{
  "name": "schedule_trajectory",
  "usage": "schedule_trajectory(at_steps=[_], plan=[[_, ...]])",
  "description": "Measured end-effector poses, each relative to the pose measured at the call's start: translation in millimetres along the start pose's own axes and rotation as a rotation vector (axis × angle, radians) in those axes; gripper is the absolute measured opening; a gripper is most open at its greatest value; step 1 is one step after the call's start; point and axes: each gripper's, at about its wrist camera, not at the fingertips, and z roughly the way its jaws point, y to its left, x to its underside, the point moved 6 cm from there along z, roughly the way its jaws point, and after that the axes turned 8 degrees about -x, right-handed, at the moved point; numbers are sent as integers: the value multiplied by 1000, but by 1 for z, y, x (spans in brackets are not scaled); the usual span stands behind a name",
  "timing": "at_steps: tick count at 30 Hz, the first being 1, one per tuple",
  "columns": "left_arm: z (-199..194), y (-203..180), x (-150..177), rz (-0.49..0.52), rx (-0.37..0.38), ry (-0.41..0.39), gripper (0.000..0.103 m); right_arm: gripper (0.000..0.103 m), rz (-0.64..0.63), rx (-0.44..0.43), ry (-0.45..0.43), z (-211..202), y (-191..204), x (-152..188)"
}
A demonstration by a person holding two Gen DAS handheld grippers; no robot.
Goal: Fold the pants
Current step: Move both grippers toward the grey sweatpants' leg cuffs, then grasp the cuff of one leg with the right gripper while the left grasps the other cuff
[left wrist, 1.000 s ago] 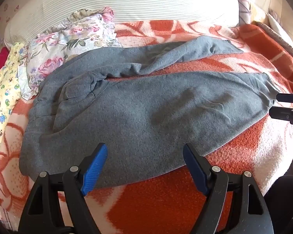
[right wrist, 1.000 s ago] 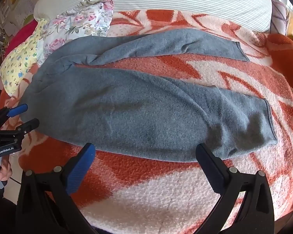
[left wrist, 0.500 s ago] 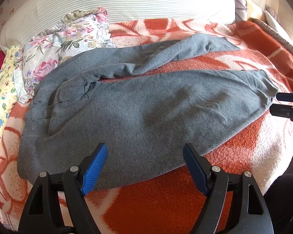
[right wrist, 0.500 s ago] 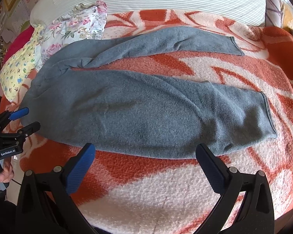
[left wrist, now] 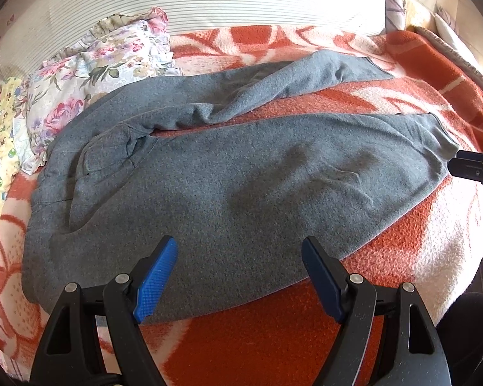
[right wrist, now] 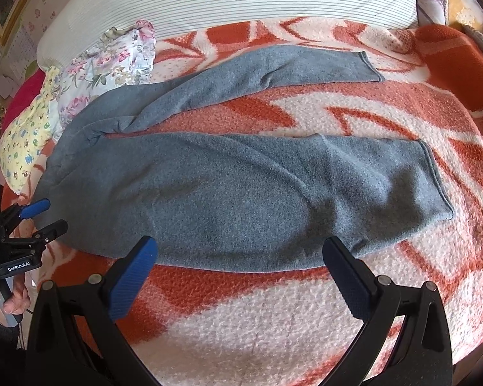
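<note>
Grey fleece pants lie spread flat on an orange-and-white blanket, waist at the left, two legs pointing right and splayed apart. They also show in the right wrist view. My left gripper is open and empty, hovering over the near edge of the pants close to the waist end. My right gripper is open and empty, just in front of the near leg's lower edge. The left gripper shows at the left of the right wrist view; the right gripper's tips show by the near leg's cuff.
The blanket covers a bed. A floral pillow and a yellow patterned cloth lie by the waist end. A striped white bolster runs along the back. The bed edge drops off at the right.
Both grippers have drifted slightly closer to the pants; the pants have not moved. Both grippers stay open.
</note>
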Motion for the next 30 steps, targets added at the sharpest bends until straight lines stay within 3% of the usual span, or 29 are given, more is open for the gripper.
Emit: schedule_trajectory(at_steps=[14,24,30], plan=[[25,-7,-52,60,13,-26,80,102,87,-2,-78,1,-43,-45],[66,-9,-139,167,52,-79,80,102,58,59,-80,24,-79,-113],[108,-12,-193,223,65,-68,80,100,100,65,-93,39,-114,-163]])
